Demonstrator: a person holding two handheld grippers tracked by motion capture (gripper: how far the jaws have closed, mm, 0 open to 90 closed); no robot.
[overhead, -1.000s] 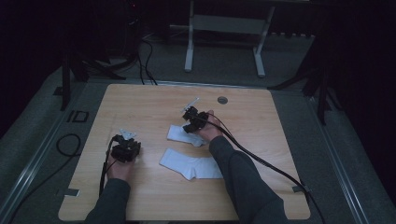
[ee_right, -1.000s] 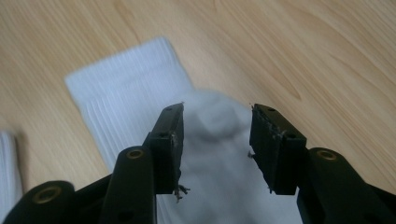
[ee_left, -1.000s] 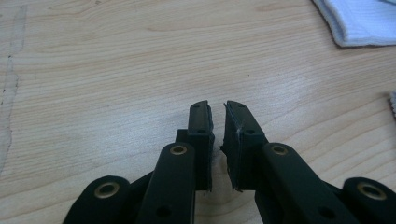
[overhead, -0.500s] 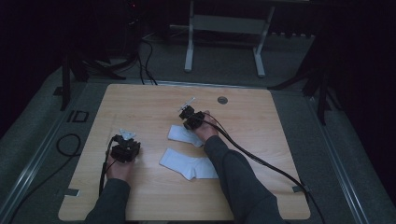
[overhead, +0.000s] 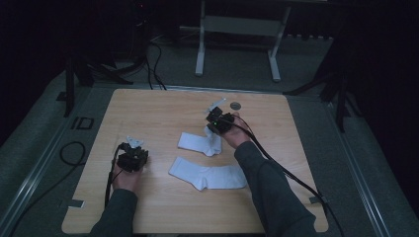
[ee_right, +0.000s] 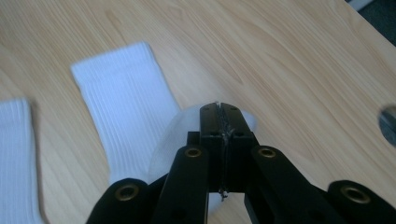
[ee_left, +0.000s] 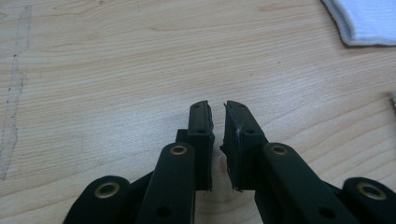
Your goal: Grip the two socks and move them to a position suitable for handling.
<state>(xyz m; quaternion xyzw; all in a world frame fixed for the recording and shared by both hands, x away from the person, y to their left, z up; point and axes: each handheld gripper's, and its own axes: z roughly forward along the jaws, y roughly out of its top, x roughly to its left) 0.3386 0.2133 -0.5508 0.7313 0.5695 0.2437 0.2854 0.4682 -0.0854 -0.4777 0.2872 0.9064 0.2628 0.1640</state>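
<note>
Two white socks lie mid-table. The nearer sock (overhead: 207, 175) lies flat. The farther sock (overhead: 196, 141) has its toe end raised off the wood, and my right gripper (overhead: 212, 129) is shut on that end. In the right gripper view the jaws (ee_right: 219, 109) are pressed together with white fabric pinched between them; the rest of that sock (ee_right: 123, 102) trails away to the left, beside the other sock (ee_right: 16, 154). My left gripper (overhead: 132, 148) rests at the table's left, its jaws (ee_left: 217, 112) almost together with nothing between them, over bare wood.
The wooden table (overhead: 148, 108) has a small round hole (overhead: 235, 105) near its far edge, just beyond the right hand. A sock's edge (ee_left: 369, 21) shows at the top right of the left gripper view. Cables trail from both grippers; a metal stand stands behind the table.
My right gripper has moved to the right and risen, pulling the far sock's toe end up off the table. The left hand has stayed put.
</note>
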